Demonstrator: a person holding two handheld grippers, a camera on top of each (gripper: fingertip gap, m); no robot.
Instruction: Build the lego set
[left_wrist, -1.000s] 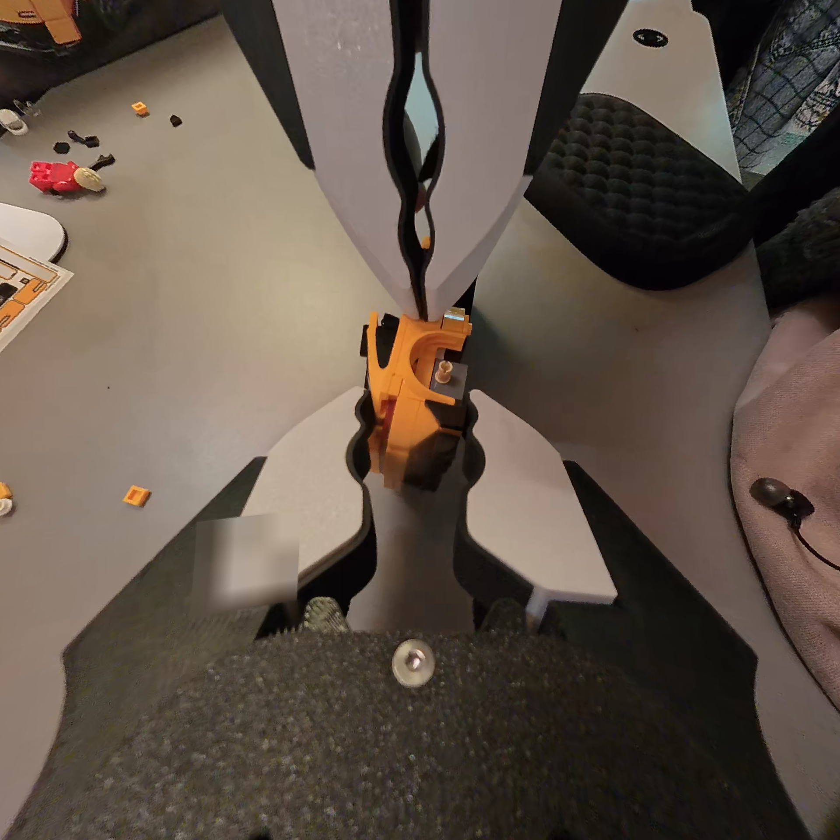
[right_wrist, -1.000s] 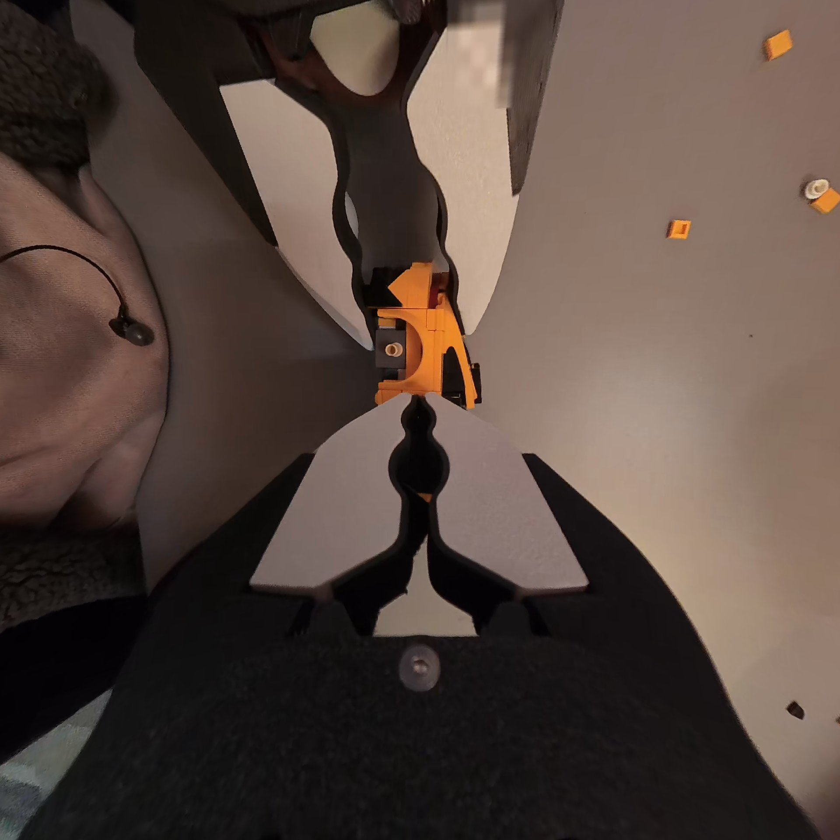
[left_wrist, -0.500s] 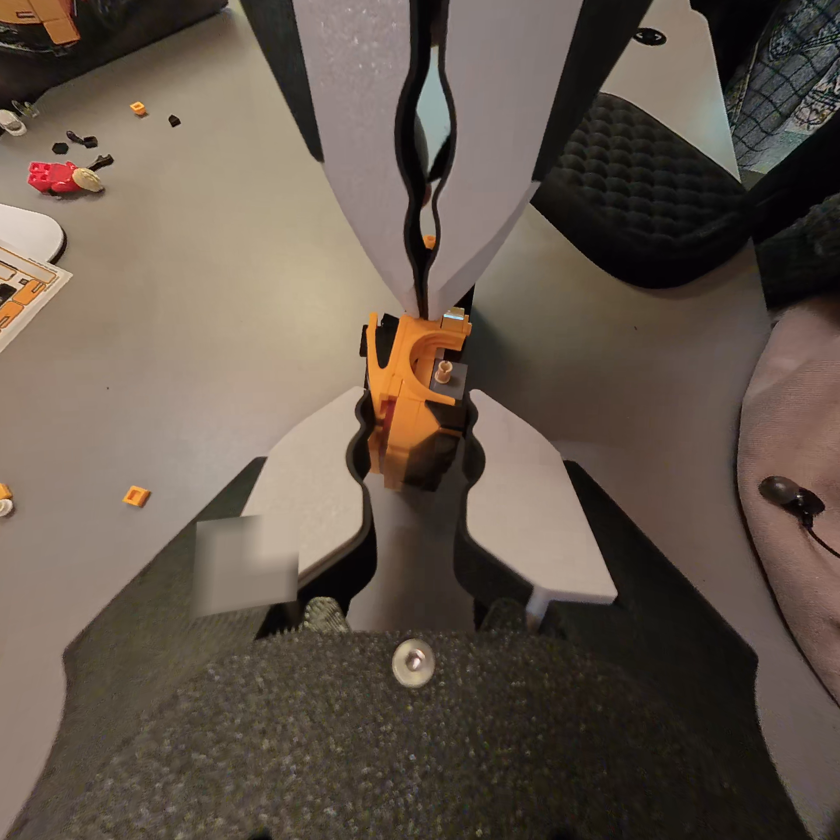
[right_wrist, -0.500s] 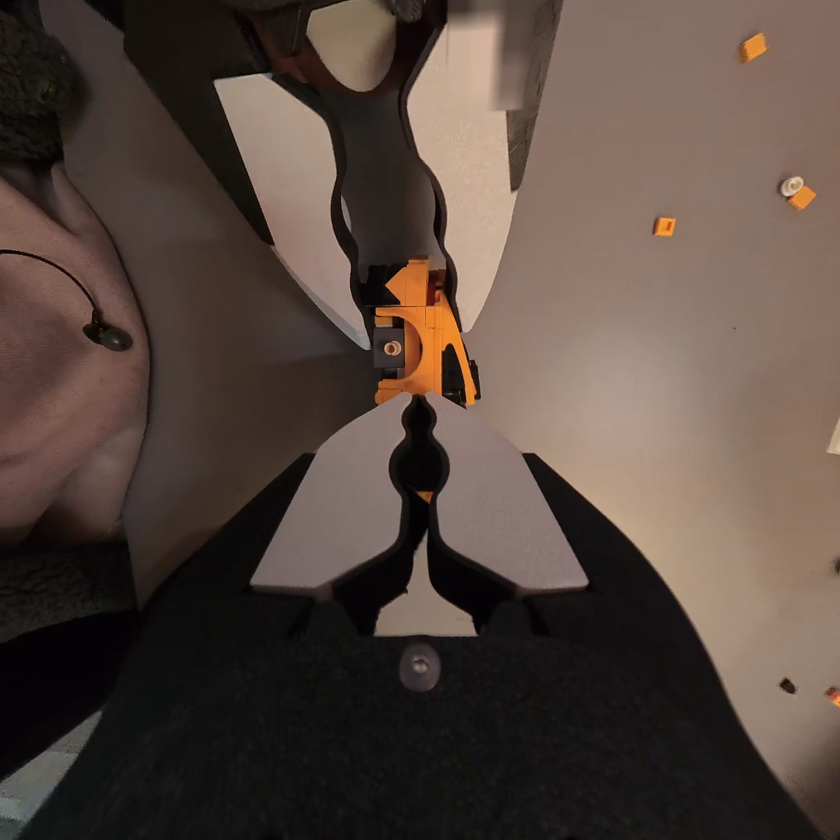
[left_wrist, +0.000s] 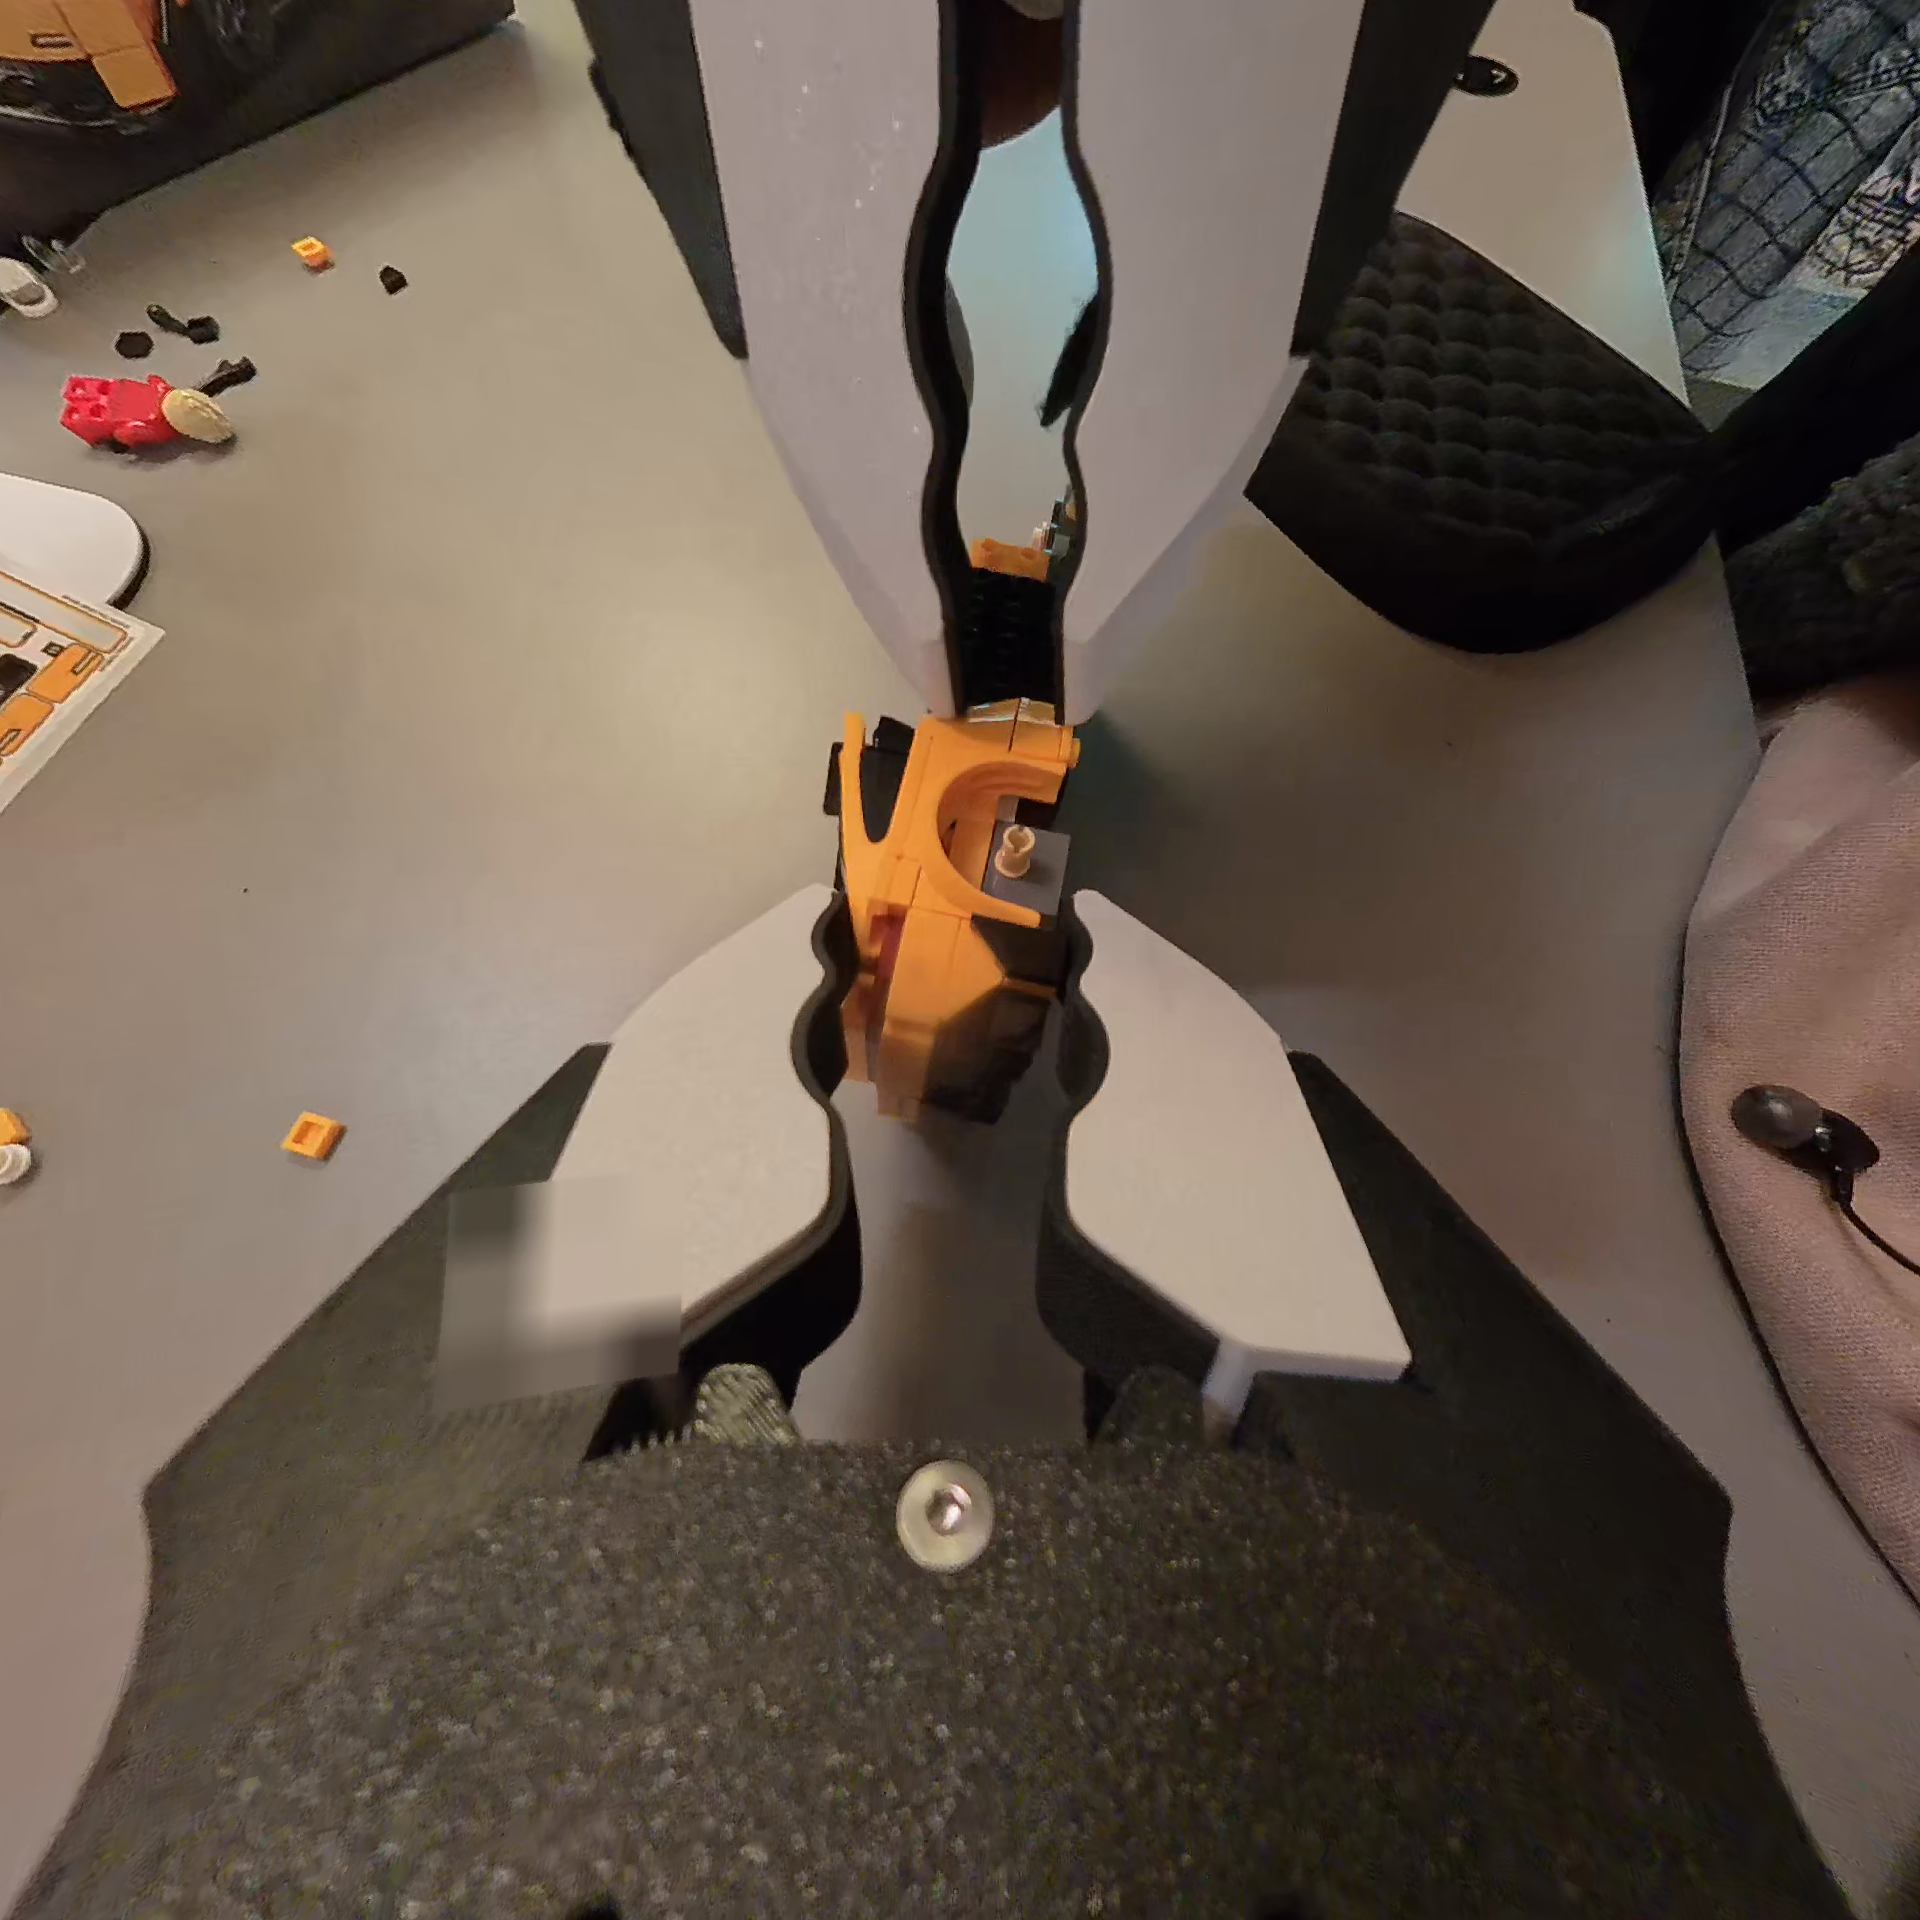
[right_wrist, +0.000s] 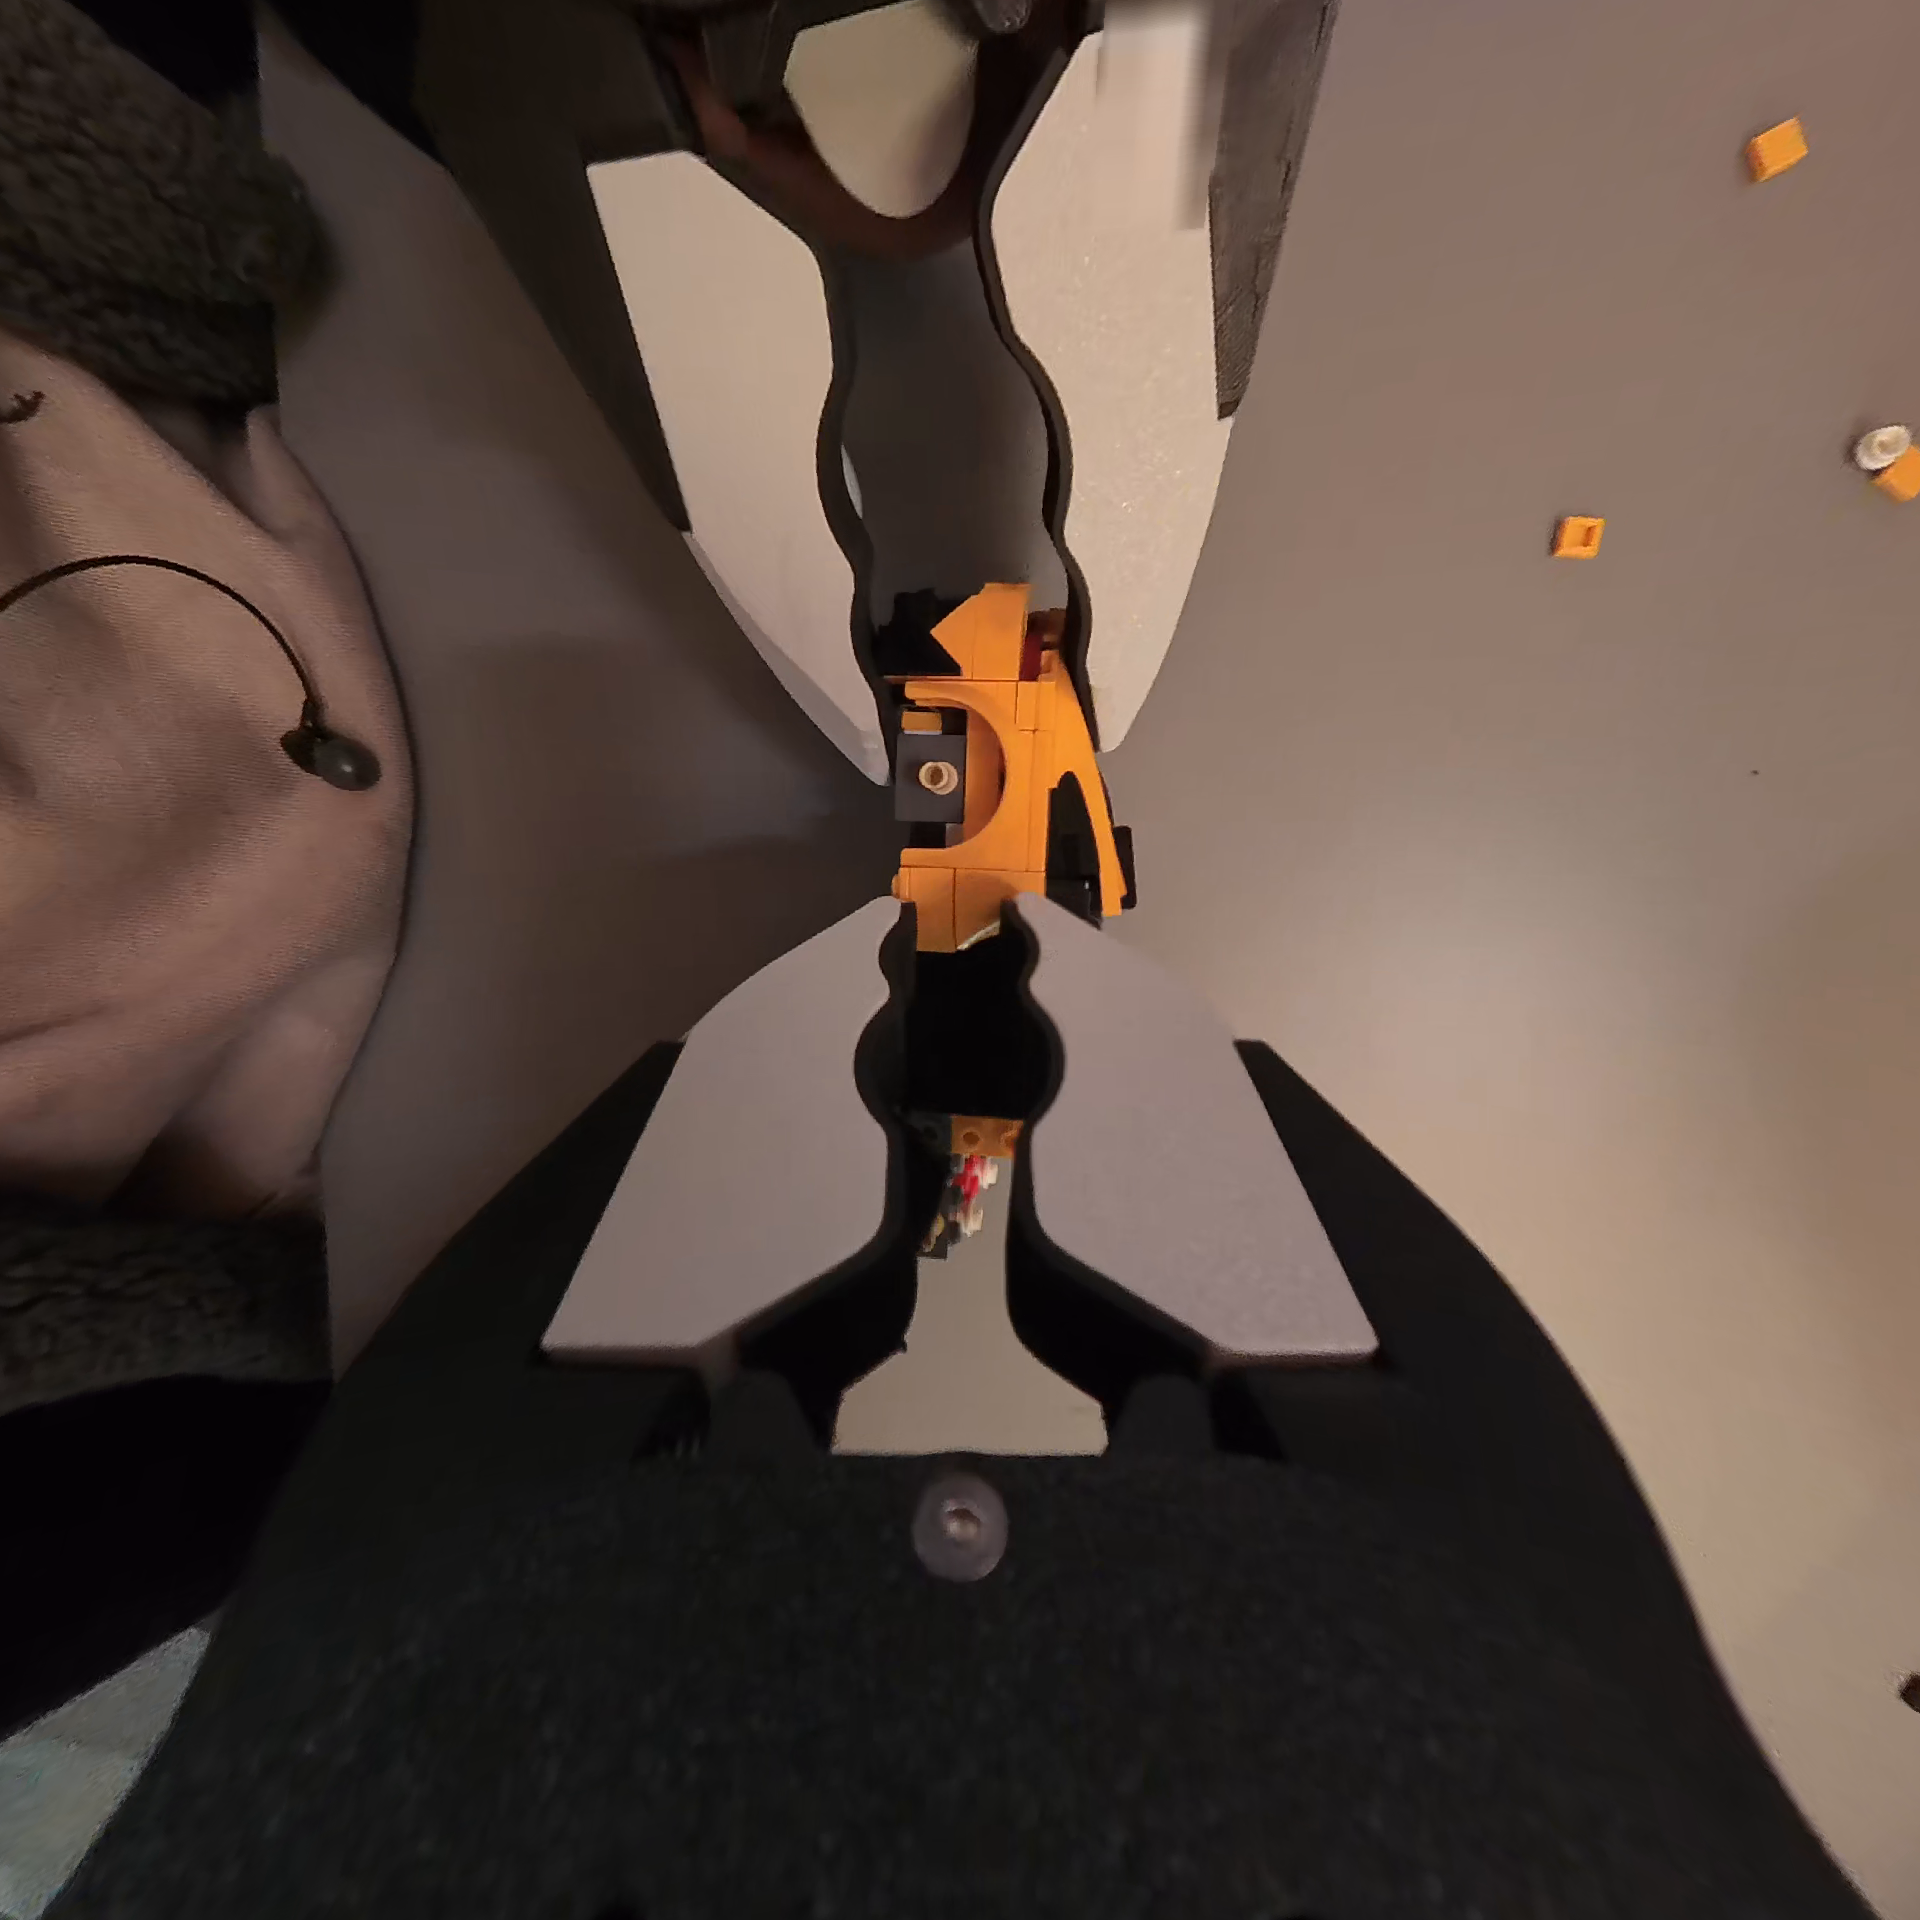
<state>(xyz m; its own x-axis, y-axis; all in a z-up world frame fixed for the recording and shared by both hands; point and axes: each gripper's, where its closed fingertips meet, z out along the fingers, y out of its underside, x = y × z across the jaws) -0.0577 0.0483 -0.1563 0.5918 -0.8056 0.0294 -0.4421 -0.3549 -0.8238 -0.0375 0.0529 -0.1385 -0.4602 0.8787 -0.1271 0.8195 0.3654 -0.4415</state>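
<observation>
My left gripper (left_wrist: 951, 935) is shut on an orange and black brick model (left_wrist: 956, 894) and holds it over the grey table (left_wrist: 468, 727). Both pads press its sides. A grey block with a tan pin (left_wrist: 1023, 852) sits under the model's arch. My right gripper (right_wrist: 961, 920) faces it from the far end. Its fingers (right_wrist: 1143, 1143) stand a little apart, and the model's end (right_wrist: 956, 914) reaches just between the tips. I cannot tell if they press it. A small orange piece (right_wrist: 977, 1138) shows deeper between the right fingers.
Small orange pieces (left_wrist: 312, 1132) and a red piece (left_wrist: 114, 410) lie loose at the left, beside a printed sheet (left_wrist: 52, 665). A black textured pad (left_wrist: 1475, 436) lies at the far right. A person's pink garment with a black cord (left_wrist: 1808, 1132) is at the right edge. The grippers are tip to tip, or close to it. The red piece (left_wrist: 114, 410) is about 30 centimeters from both grippers' fingertips.
My right gripper's fingers were closed tip to tip against the model's end; now they have parted and the end sits between them. The left grip has not changed.
</observation>
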